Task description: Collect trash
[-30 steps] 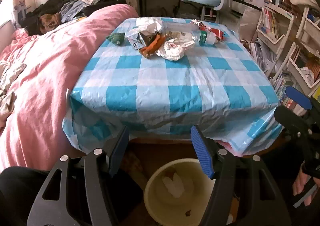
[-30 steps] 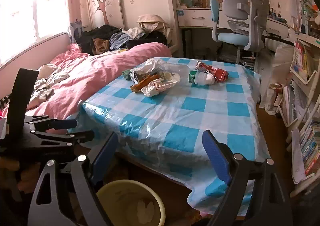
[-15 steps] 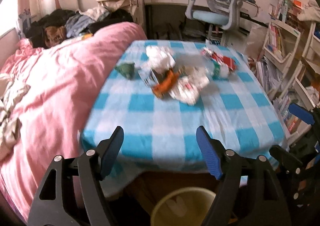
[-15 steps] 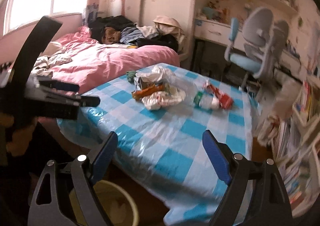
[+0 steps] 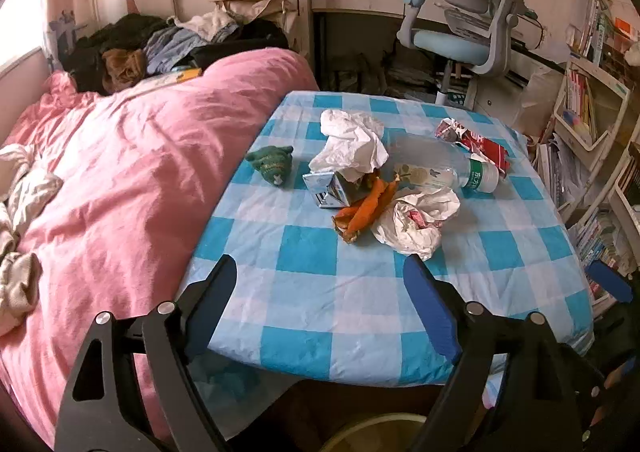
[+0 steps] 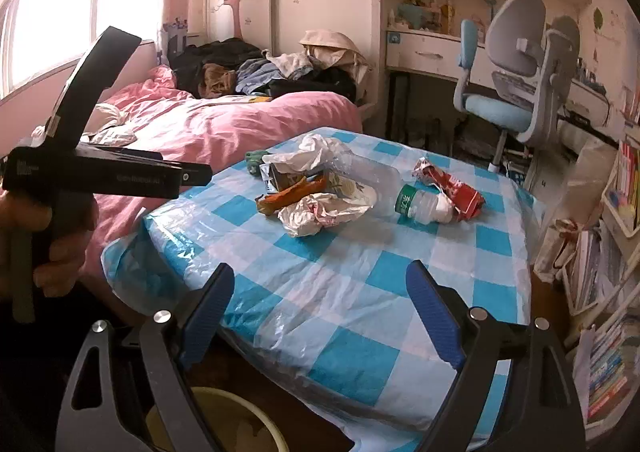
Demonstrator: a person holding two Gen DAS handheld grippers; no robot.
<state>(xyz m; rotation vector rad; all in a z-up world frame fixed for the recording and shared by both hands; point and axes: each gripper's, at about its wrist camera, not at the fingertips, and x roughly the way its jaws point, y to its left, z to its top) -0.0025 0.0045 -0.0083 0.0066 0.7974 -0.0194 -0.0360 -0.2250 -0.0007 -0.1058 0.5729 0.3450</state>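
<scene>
left tongs [image 5: 320, 306] opening — empty, trash [image 5: 416, 226] ahead

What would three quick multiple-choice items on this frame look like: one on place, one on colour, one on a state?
1. Where does the plastic bottle lie?
A. on the checked tablecloth, on its side
B. in the bin
C. on the bed

2. What colour is the bottle's label?
A. yellow
B. green
C. black

3. How is the right gripper?
A. shut on a wrapper
B. shut on nothing
C. open with nothing between its fingers

Answers: 1 A, it lies flat among the trash on the cloth, beside the red wrapper. 2 B, a green band sits by its cap. 3 C, the blue pads stand wide apart over the table edge, with only cloth showing behind them.
</scene>
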